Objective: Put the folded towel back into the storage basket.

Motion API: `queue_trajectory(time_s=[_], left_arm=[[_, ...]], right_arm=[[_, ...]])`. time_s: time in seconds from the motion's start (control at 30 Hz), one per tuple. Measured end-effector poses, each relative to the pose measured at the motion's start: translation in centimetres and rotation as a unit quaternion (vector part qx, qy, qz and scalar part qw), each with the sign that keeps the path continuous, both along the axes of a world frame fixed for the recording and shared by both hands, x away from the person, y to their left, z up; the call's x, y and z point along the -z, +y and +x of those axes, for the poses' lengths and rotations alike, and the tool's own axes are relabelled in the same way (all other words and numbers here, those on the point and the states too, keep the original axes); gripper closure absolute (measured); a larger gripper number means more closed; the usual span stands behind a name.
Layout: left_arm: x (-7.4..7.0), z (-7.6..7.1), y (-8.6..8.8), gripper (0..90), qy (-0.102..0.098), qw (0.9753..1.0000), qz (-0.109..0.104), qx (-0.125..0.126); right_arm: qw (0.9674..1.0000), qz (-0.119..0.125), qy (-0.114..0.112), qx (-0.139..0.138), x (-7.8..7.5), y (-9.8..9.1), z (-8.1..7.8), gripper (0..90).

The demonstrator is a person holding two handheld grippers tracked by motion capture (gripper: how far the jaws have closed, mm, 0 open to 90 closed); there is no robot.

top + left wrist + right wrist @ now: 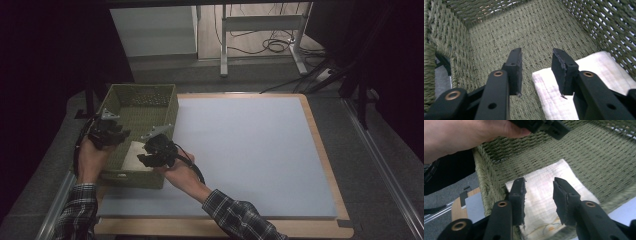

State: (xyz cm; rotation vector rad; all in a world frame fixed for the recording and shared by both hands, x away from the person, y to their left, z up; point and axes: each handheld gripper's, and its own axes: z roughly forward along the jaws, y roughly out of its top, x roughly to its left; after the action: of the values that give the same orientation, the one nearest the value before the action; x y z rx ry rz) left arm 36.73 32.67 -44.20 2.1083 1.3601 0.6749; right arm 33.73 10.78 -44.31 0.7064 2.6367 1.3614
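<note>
A green woven basket (145,100) stands at the left of the table, with a folded white cloth (136,155) lying flat on its floor at the near end. My left gripper (109,133) hangs over the basket's left side; its jaws (536,53) stand apart above the basket floor, the cloth (599,65) just to their right, nothing between them. My right gripper (151,152) is above the basket's near right corner, its jaws (539,183) open over the cloth (541,195) without touching it. The left hand (461,135) shows at the top of the right gripper view.
A pale blue mat (250,145) covers a wooden board (330,165) to the right of the basket. Metal table legs (224,45) and cables (275,46) stand on the floor beyond the table. Dark curtains close both sides.
</note>
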Motion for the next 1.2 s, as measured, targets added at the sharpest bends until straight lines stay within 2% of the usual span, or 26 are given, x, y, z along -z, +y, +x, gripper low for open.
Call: queue_trajectory(time_s=[0.17,0.2,0.3,0.43,0.67,0.87,1.07,1.2], left_arm=[[0.0,-0.1,0.2,50.9,-0.004,0.9998,-0.015,-0.008],[0.0,0.0,0.3,50.9,-0.005,0.9997,-0.021,-0.010],[0.0,0.0,0.1,41.1,-0.009,0.9994,-0.031,-0.013],[-0.1,0.1,-0.1,33.6,-0.012,0.9990,-0.042,-0.012],[-0.4,0.2,-0.7,22.8,-0.017,0.9980,-0.060,-0.010],[-0.6,0.4,-1.3,18.4,-0.017,0.9969,-0.076,-0.002],[-0.7,0.6,-2.3,14.8,-0.009,0.9969,-0.078,0.008],[-0.7,0.8,-2.9,13.0,-0.004,0.9959,-0.090,0.011]], right_arm=[[0.9999,-0.002,-0.014,-0.003,-0.3,-0.4,0.2,56.5],[0.9998,-0.005,-0.020,-0.005,-0.4,-0.5,0.2,55.3],[0.9991,-0.007,-0.042,-0.009,-0.5,-1.0,0.2,47.7],[0.9987,-0.004,-0.049,-0.011,-0.7,-1.5,0.3,42.1],[0.9987,0.001,-0.050,-0.012,-0.9,-2.8,0.7,33.8],[0.9985,-0.002,-0.053,-0.013,-0.9,-3.9,1.0,29.9],[0.9981,-0.008,-0.059,-0.011,-0.7,-4.9,1.2,27.8],[0.9982,-0.011,-0.058,-0.014,-0.6,-5.6,1.2,26.7]])
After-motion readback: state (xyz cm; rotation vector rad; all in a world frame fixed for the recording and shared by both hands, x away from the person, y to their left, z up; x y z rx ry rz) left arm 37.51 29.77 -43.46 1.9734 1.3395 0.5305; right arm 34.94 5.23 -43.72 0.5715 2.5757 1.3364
